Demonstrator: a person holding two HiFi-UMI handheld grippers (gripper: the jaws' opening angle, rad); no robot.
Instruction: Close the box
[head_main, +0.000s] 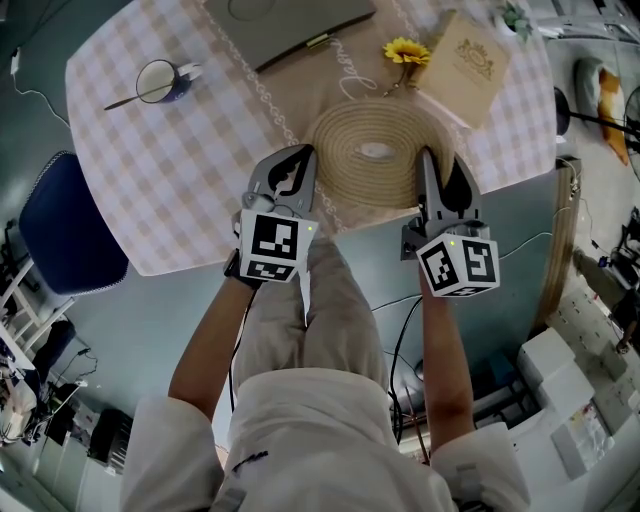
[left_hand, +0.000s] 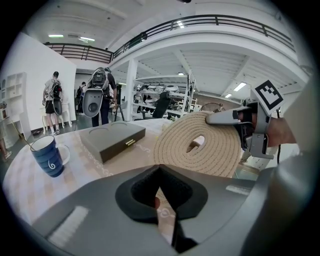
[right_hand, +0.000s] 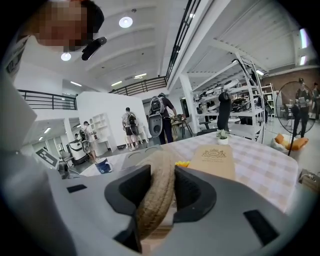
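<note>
A flat grey box (head_main: 290, 20) with a brass clasp lies with its lid down at the far side of the table; it also shows in the left gripper view, box (left_hand: 112, 139). A round woven rope mat (head_main: 375, 150) lies near the front edge. My right gripper (head_main: 428, 158) is closed on the mat's right rim, and the rope rim (right_hand: 157, 195) fills the gap between the jaws of the right gripper (right_hand: 162, 185). In the left gripper view the mat (left_hand: 200, 145) looks tilted up. My left gripper (head_main: 300, 152) is shut and empty at the mat's left edge.
A blue mug (head_main: 160, 82) with a spoon stands at the left of the checked tablecloth (head_main: 180, 190). A sunflower (head_main: 405, 50) and a tan booklet (head_main: 465, 65) lie at the right. A blue chair (head_main: 60, 225) stands left of the table. People stand far off.
</note>
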